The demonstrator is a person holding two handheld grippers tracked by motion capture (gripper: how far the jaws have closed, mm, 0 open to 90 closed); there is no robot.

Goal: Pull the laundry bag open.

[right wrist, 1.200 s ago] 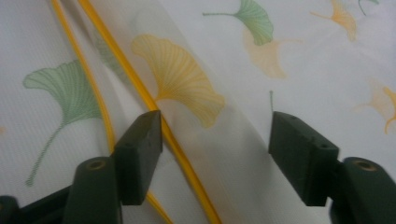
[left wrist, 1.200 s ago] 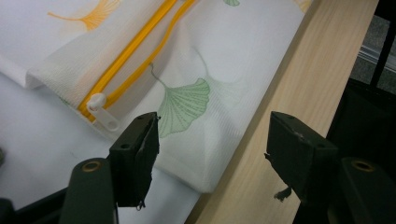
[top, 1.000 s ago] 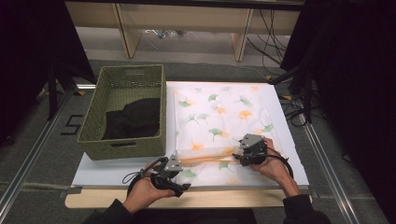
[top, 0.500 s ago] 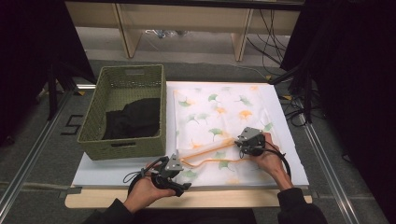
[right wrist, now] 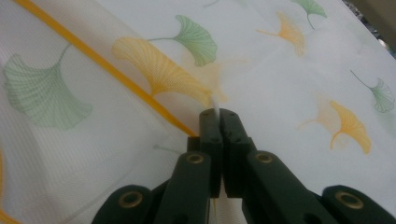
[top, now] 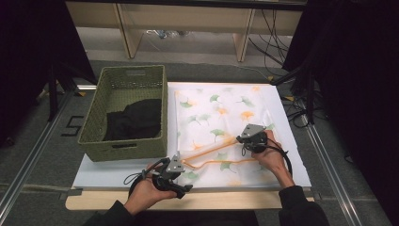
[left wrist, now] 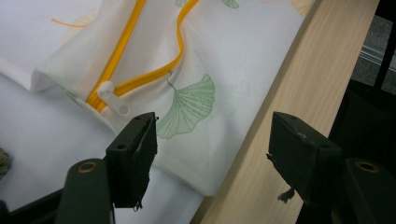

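1. Where the high view looks down, the counter (top: 108, 172) fills the middle of the frame, a pale wooden edge along its near side and a white sheet over the top.
2. A white mesh bag (top: 221, 127) printed with green and orange ginkgo leaves lies flat on the counter's right half, reaching from the upper centre of the frame to the lower centre.
3. A green woven basket (top: 123, 113) stands at centre left, just beside the bag's left edge, with a dark cloth (top: 133, 123) heaped inside it.
4. The bag's orange zipper (top: 211, 149) runs as two parted lines from lower centre up toward the right, so the bag's mouth gapes between the two claws.
5. The right claw (top: 244, 138), right of centre, has just been closing; its jaws are pressed together on a pinch of the white mesh (right wrist: 215, 103) next to the zipper (right wrist: 100, 58), which in the right gripper view runs from the upper left down to the jaw tips.
6. The left claw (top: 178, 162), at lower centre, is spread wide and holds nothing.
7. In the left gripper view the bag's near corner (left wrist: 201, 140) lies between the parted jaws, and the white zipper pull (left wrist: 112, 98) sits just above the left jaw, not touching it.
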